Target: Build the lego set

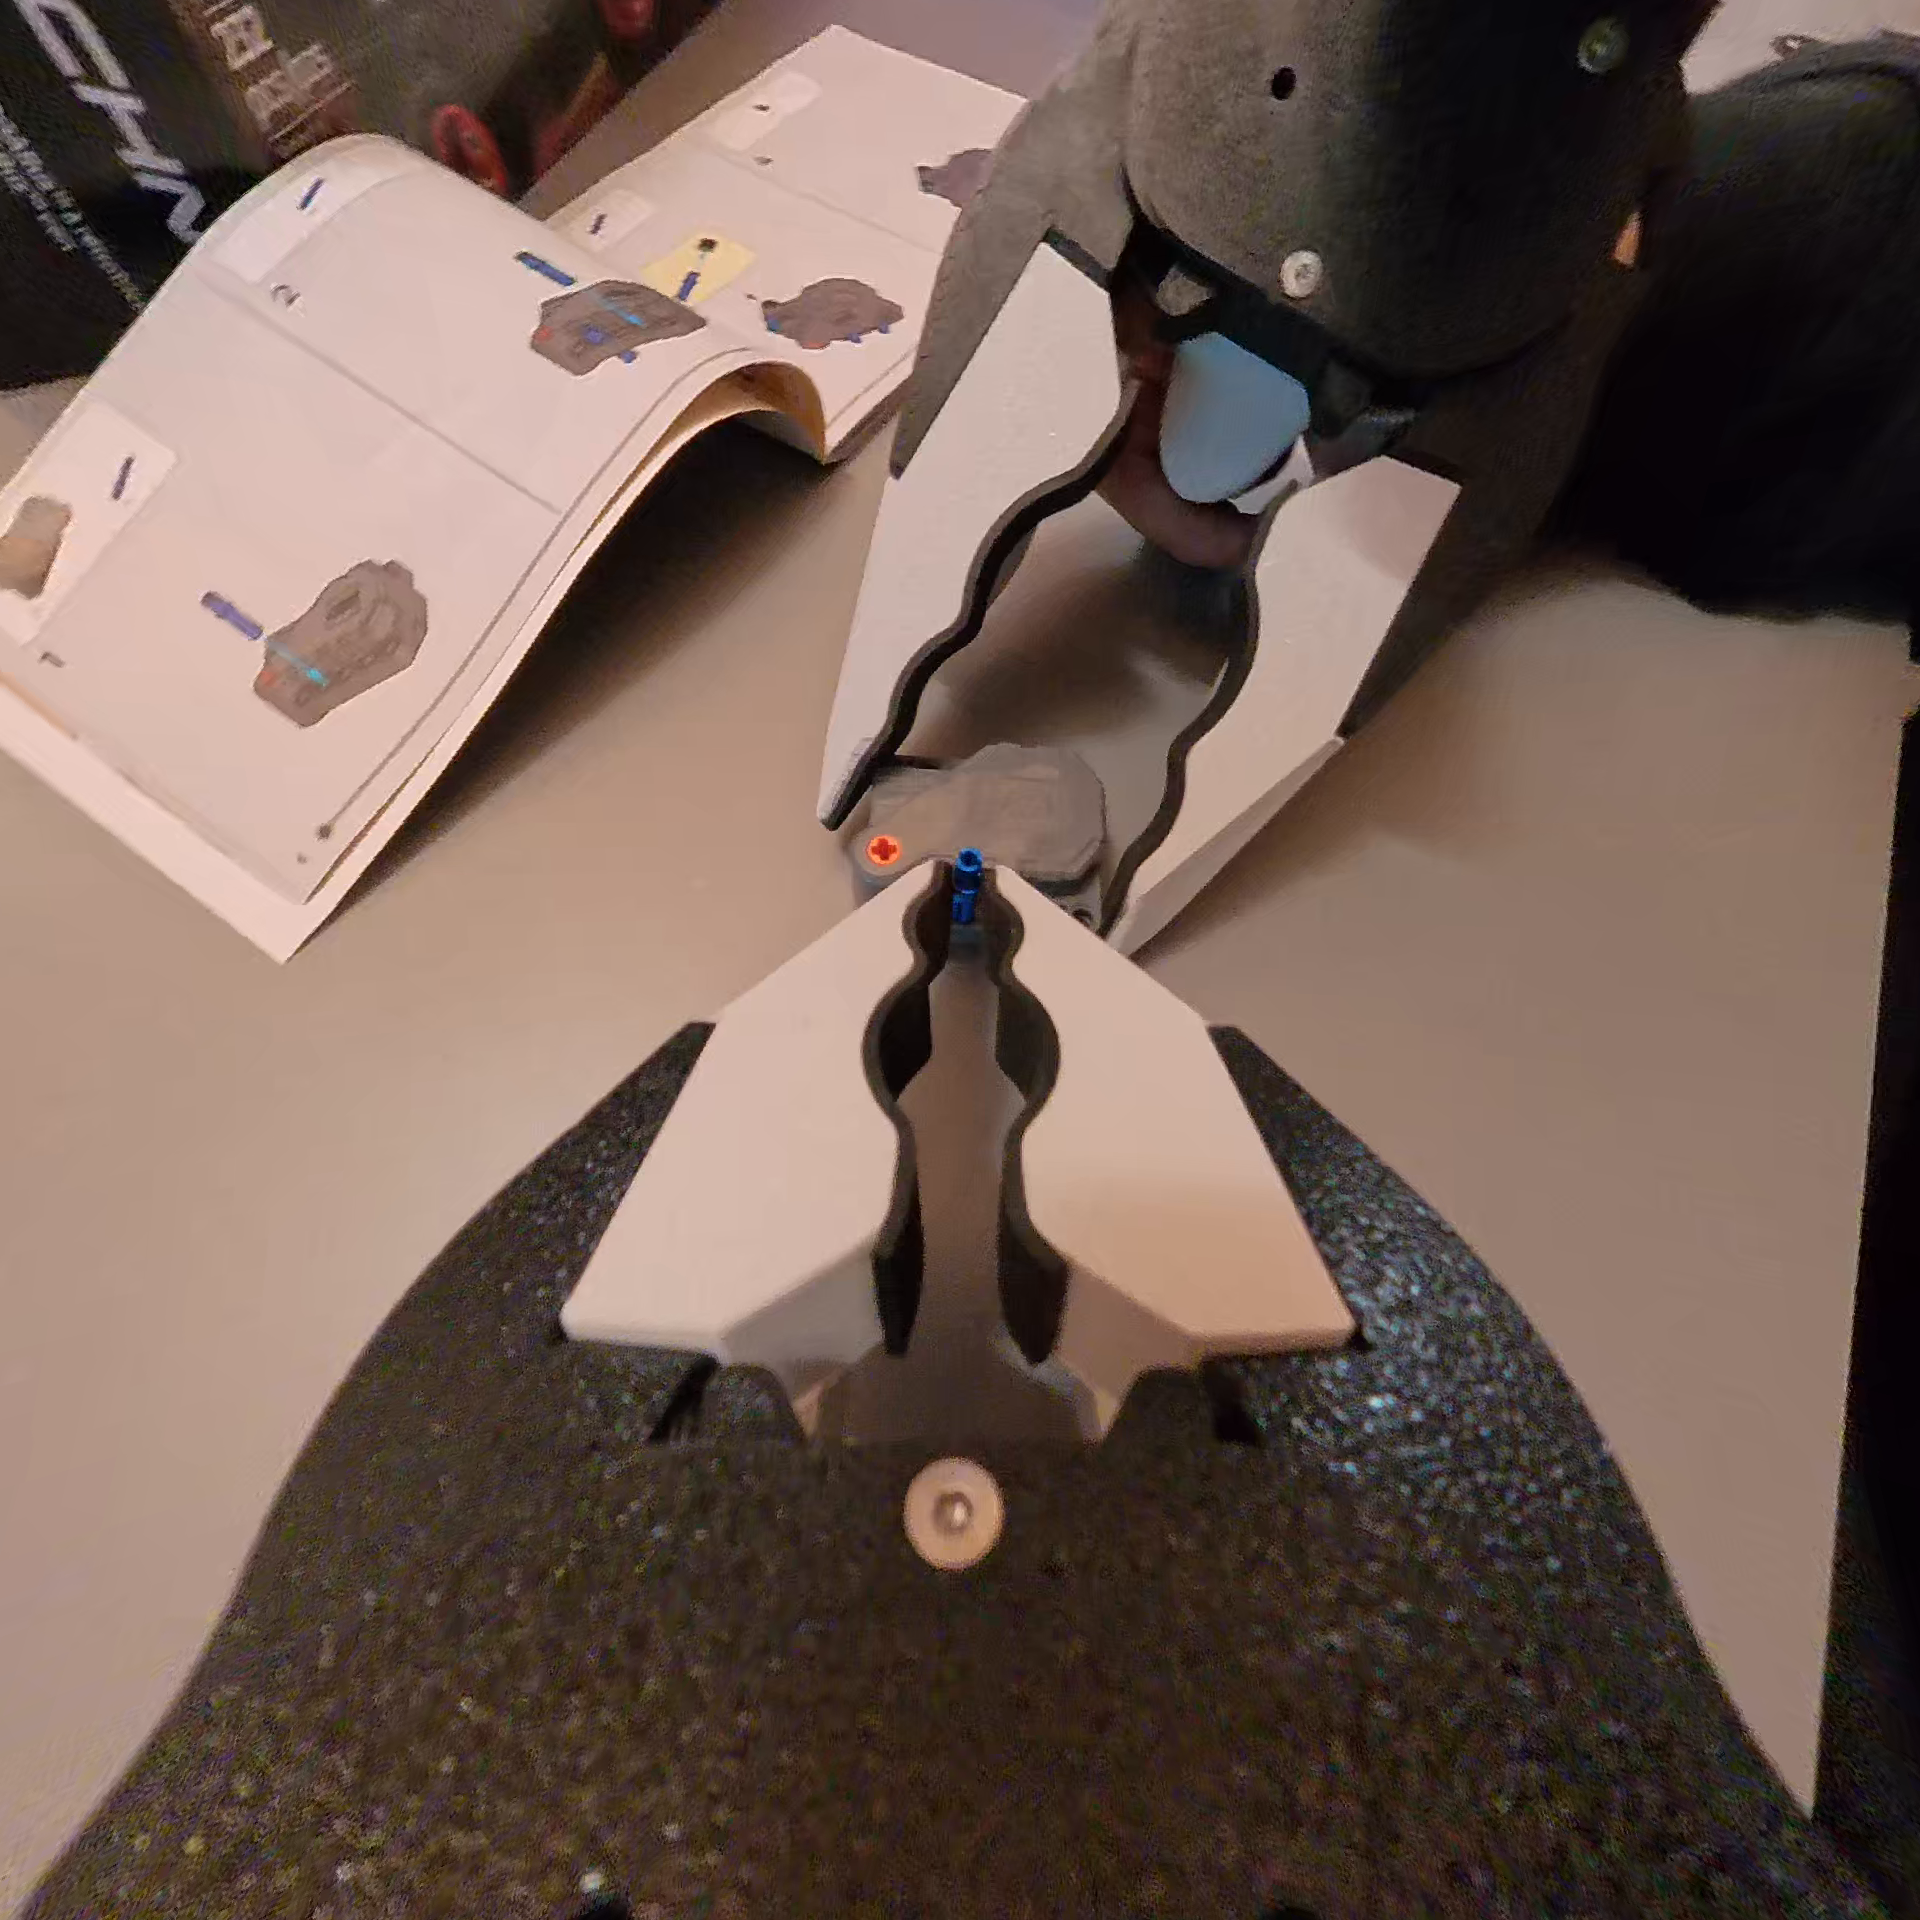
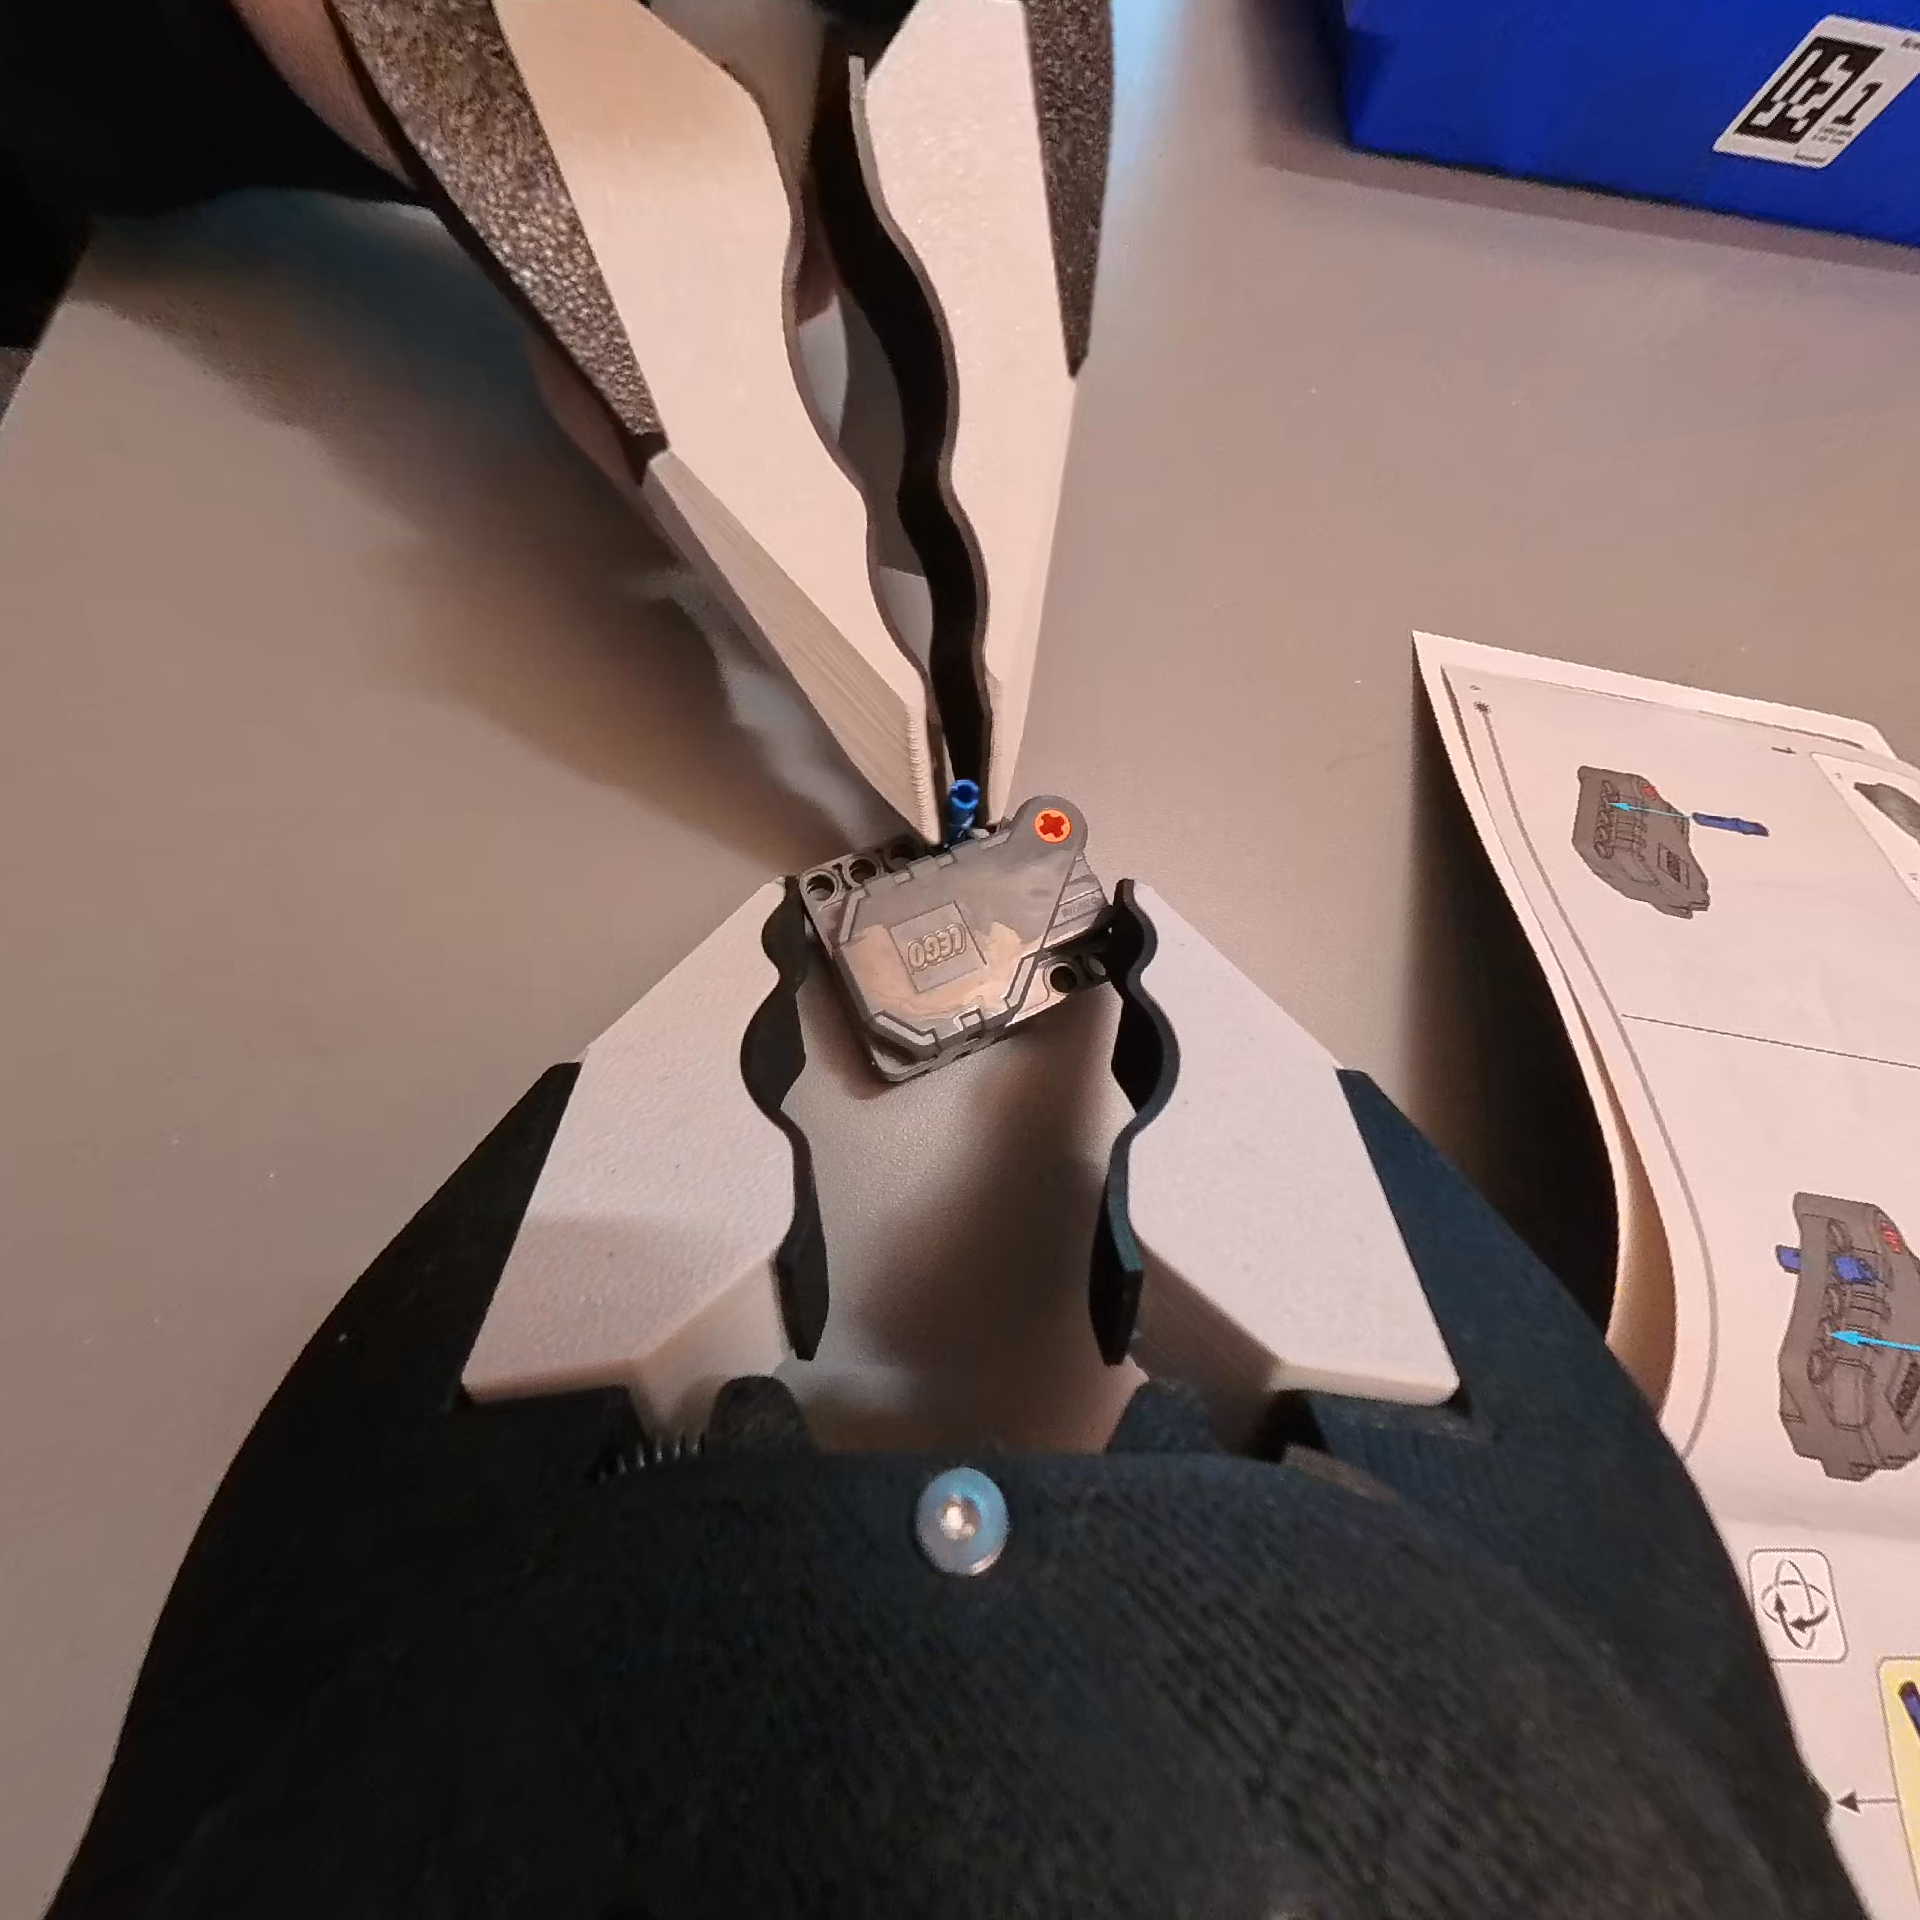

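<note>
- left gripper (image 1: 967, 902) pinched tight on a small blue pin (image 1: 967, 883), its tip right at the grey motor block (image 2: 951, 948)
- right gripper (image 2: 951, 914) clamped on that block, low over the table
- plain beige table (image 1: 1455, 1039), open instruction booklet (image 1: 364, 468) nearby, blue box (image 2: 1621, 94) at the far edge

I see embossed lettering on the grey block (image 2: 940, 951) at my right gripper (image 2: 951, 904), a coded tag (image 2: 1813, 94) on the blue box (image 2: 1558, 114) beyond, and print on the booklet (image 2: 1714, 1039).
</note>
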### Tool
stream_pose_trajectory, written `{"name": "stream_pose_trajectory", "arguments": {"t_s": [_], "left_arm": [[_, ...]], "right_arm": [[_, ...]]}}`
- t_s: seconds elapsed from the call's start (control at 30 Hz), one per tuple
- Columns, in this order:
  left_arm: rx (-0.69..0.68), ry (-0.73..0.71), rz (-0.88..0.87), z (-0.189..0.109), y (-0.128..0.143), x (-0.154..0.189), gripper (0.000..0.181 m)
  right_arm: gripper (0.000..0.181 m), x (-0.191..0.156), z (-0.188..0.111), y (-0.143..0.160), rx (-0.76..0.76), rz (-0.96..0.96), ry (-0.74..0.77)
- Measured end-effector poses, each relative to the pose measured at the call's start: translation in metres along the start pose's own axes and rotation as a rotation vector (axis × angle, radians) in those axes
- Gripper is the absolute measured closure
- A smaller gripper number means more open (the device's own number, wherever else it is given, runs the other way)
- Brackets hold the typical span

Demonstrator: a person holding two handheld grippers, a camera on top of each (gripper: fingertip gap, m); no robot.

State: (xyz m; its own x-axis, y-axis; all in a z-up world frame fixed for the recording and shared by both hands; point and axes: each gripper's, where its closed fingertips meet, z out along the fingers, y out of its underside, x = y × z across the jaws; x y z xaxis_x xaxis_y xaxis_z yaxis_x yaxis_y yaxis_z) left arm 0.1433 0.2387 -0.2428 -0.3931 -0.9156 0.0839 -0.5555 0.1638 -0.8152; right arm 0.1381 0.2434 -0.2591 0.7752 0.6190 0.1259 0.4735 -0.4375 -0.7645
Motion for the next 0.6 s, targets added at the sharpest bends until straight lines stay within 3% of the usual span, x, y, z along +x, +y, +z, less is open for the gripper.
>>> {"name": "stream_pose_trajectory", "arguments": {"t_s": [0.1,0.17,0.4,0.6], "left_arm": [[0.014,-0.083,-0.072,0.000,0.000,-0.001,0.179],[0.025,-0.106,0.000,0.000,-0.001,0.000,0.179],[0.131,-0.006,0.126,-0.011,-0.017,0.002,0.180],[0.085,0.067,0.177,-0.014,-0.010,0.004,0.170]], "right_arm": [[0.124,0.001,0.000,0.000,-0.001,0.003,0.004],[0.124,0.001,0.000,0.000,-0.001,0.005,0.003],[0.124,0.001,0.000,0.000,-0.001,0.005,0.002],[0.124,0.001,0.000,0.000,-0.001,0.006,0.001]]}}
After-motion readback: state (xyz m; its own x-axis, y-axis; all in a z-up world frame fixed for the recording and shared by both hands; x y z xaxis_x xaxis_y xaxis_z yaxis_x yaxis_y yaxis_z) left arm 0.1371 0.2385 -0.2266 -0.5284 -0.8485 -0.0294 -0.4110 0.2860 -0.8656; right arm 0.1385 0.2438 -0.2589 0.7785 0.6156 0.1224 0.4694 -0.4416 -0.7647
